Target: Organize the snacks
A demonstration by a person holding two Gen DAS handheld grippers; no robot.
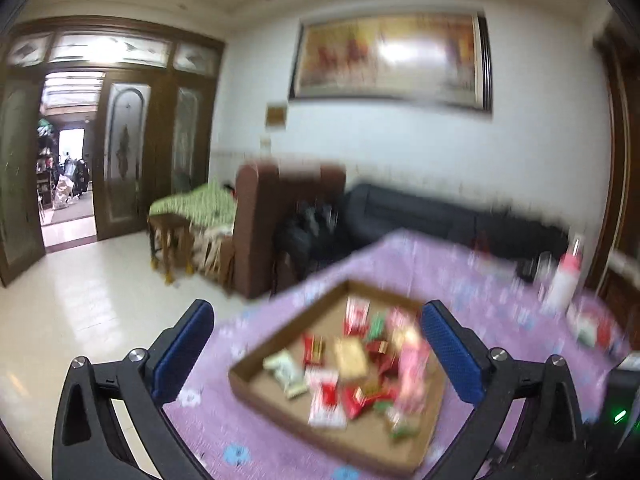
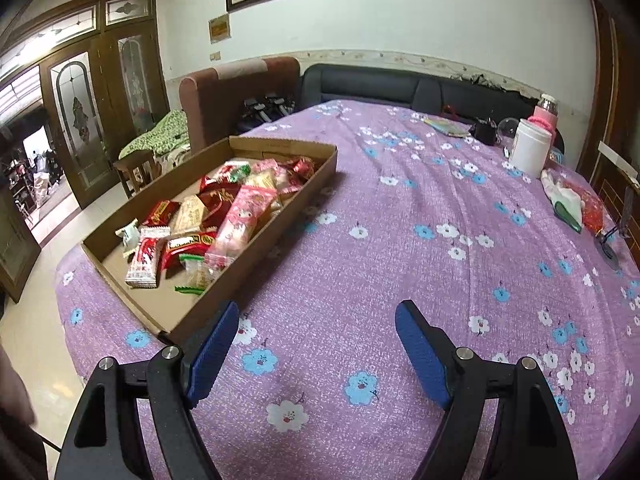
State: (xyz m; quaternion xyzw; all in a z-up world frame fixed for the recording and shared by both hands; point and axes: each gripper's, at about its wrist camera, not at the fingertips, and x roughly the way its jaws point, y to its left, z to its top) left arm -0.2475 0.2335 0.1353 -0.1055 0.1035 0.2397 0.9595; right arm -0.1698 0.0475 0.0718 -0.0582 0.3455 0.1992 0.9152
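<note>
A shallow cardboard tray (image 2: 188, 308) lies near the left edge of a table covered with a purple flowered cloth (image 2: 400, 240). It holds several wrapped snacks (image 2: 208, 216) in red, pink, white and green. In the left wrist view, which is blurred, the tray (image 1: 248, 364) and snacks (image 1: 360, 364) show between the fingers. My left gripper (image 1: 316, 320) is open and empty, held above the tray. My right gripper (image 2: 320, 316) is open and empty over the bare cloth, just right of the tray's near corner.
A white jar (image 2: 530, 146), a pink bottle (image 2: 545, 114), a dark cup (image 2: 485, 130) and a white and red bag (image 2: 572, 200) stand at the table's far right. A dark sofa (image 2: 400, 84) and a brown armchair (image 2: 240, 96) lie behind the table. Tiled floor (image 1: 80, 300) is left.
</note>
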